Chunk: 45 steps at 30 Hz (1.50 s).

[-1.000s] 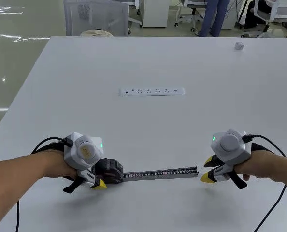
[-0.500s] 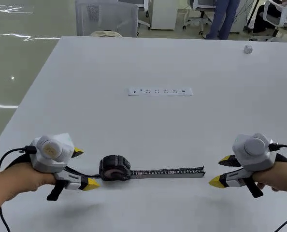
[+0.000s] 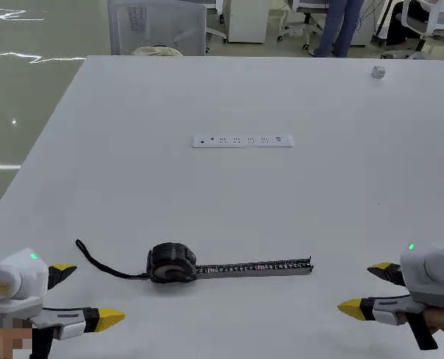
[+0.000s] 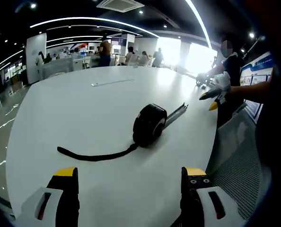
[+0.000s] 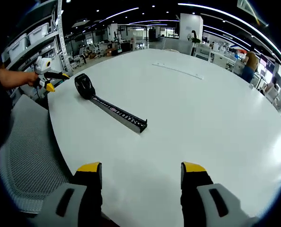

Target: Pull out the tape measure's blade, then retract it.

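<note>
The tape measure (image 3: 171,262) lies on the white tabletop (image 3: 207,194) close to the near edge. Its blade (image 3: 253,267) is drawn out flat to the right, and its black strap (image 3: 102,263) trails off to the left. The left tongs (image 3: 96,292) hover left of it, spread and holding nothing. The right tongs (image 3: 356,286) hover right of the blade's tip, likewise spread and empty. A power strip (image 3: 242,140) lies farther back.
</note>
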Available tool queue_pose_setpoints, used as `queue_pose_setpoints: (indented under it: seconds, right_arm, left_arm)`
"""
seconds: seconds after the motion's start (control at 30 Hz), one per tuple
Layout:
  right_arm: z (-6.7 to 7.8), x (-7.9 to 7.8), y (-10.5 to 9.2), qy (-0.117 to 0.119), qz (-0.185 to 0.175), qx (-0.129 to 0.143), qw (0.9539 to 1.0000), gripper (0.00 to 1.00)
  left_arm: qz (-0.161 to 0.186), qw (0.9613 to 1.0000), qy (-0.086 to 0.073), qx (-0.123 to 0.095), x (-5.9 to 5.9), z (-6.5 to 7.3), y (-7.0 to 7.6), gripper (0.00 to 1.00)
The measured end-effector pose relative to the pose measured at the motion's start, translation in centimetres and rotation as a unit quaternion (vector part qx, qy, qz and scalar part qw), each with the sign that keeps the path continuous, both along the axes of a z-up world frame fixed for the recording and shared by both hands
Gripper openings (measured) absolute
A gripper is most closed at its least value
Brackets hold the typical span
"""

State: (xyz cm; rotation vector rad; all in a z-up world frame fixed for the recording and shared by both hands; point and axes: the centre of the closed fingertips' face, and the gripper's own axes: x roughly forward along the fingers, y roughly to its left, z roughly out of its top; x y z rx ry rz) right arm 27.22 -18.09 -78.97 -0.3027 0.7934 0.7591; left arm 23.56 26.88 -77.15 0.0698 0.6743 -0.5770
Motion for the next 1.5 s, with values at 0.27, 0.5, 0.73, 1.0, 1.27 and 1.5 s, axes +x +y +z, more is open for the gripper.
queue_pose_setpoints:
  seconds: [0.27, 0.5, 0.73, 1.0, 1.27, 1.5]
  right_arm:
    - [0.2, -1.8, -0.9, -0.016, -0.019, 0.001, 0.9997, 0.84]
    - [1.0, -2.0, -1.7, -0.044, -0.027, 0.002, 0.9986, 1.0]
    - [1.9, -1.9, -2.2, -0.057, -0.052, 0.019, 0.9969, 1.0]
    - [1.4, -2.5, -2.5, -0.048, -0.044, 0.015, 0.9978, 1.0]
    - [2.0, -2.1, -2.8, -0.057, -0.035, 0.004, 0.9977, 1.0]
    - [2.6, -1.5, -2.6, -0.058, -0.013, -0.005, 0.9982, 0.99]
  left_arm:
    - [0.045, 0.9989, 0.006, -0.014, -3.0, -0.1, 2.1, 0.96]
    - [0.06, 0.9977, -0.015, -0.026, -2.6, 1.0, 2.7, 1.0]
    - [0.06, 0.9973, -0.031, -0.029, -1.6, 1.6, 2.4, 1.0]
    - [0.059, 0.9974, -0.032, -0.026, -1.4, 1.7, 2.6, 1.0]
    - [0.077, 0.9953, -0.053, -0.025, -0.3, 3.8, 2.1, 1.0]
    - [0.078, 0.9953, -0.053, -0.021, 0.2, 4.0, 0.8, 1.0]
